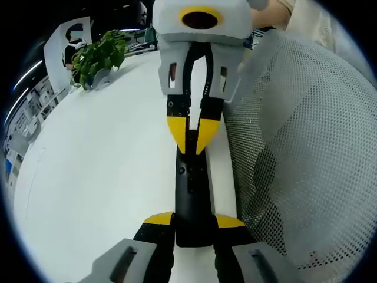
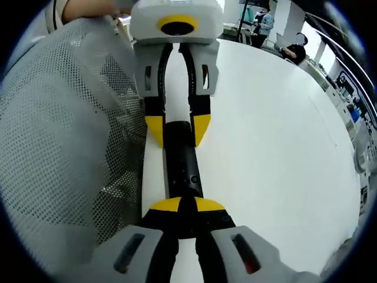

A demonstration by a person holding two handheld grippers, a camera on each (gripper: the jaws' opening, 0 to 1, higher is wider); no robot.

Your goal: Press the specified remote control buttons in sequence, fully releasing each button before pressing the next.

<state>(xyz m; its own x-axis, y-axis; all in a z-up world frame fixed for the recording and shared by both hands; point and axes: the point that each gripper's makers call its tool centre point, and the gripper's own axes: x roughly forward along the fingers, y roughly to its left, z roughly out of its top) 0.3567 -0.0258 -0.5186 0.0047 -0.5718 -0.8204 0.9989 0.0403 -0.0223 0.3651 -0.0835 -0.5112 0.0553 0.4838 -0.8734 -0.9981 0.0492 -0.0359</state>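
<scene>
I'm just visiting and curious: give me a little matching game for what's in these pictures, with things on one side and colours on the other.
Things:
1. remote
2. plant
3. chair back
4. table

Colours:
A. white
B. green
C. black
D. grey mesh

Pairs: 1-C, 2-B, 3-D, 4-A
</scene>
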